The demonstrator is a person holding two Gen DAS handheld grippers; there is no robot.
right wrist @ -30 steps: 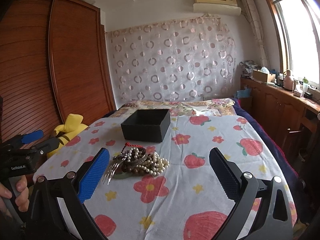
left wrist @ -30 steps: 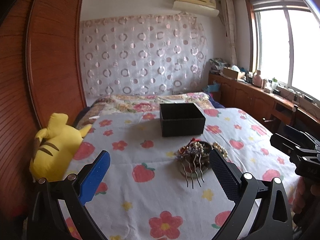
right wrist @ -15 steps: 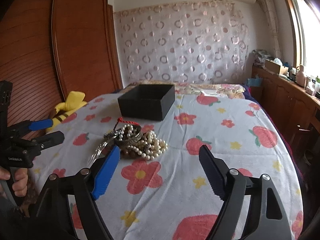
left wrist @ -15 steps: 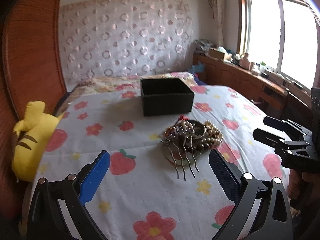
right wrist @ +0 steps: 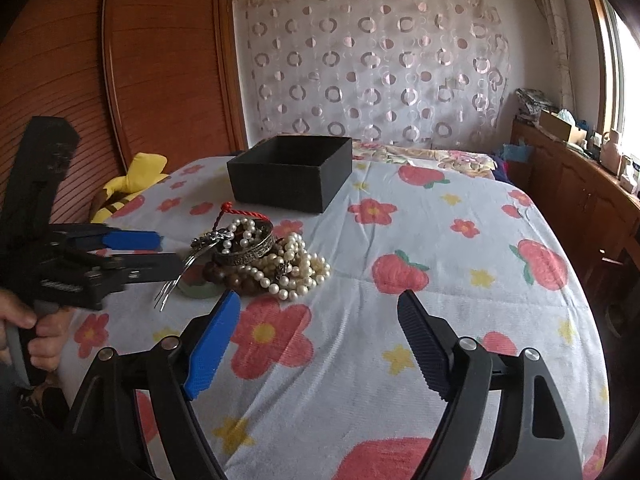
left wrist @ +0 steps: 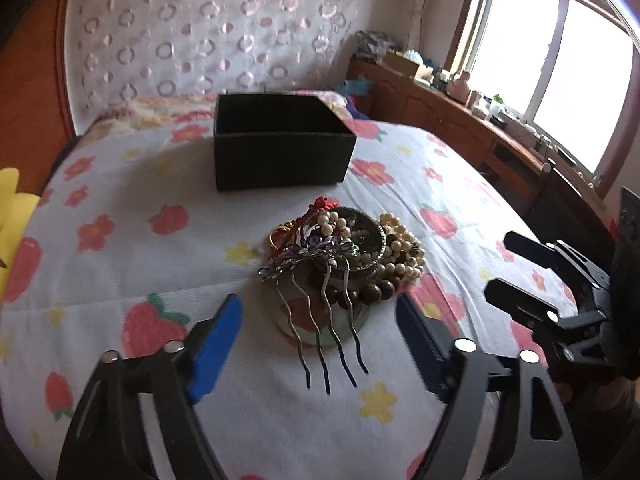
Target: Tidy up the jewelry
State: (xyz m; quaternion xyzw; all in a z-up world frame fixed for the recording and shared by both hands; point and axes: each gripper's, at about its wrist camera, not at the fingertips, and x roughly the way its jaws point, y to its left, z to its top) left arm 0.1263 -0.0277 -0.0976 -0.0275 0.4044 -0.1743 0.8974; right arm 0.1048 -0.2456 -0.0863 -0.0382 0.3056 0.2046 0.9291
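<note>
A pile of jewelry lies on the flowered bedspread: a silver hair comb (left wrist: pixel 320 300) with long prongs, a metal bangle (left wrist: pixel 360 240), pearl strands (left wrist: pixel 400 240), brown beads and a red cord. An open black box (left wrist: pixel 280 152) stands behind it. My left gripper (left wrist: pixel 320 344) is open, its fingers straddling the comb's prongs just short of the pile. My right gripper (right wrist: pixel 320 340) is open and empty, to the right of the pile (right wrist: pixel 272 260); the box (right wrist: pixel 292 176) is beyond. Each gripper shows in the other's view.
A yellow plush toy (right wrist: pixel 128 184) lies at the bed's left edge by the wooden wardrobe (right wrist: pixel 120 80). A wooden cabinet (left wrist: pixel 460 120) with small items runs under the window on the right. The curtain covers the far wall.
My left gripper has moved forward and down to the jewelry pile, the comb now between its fingers. My right gripper has also come closer and lower over the bed.
</note>
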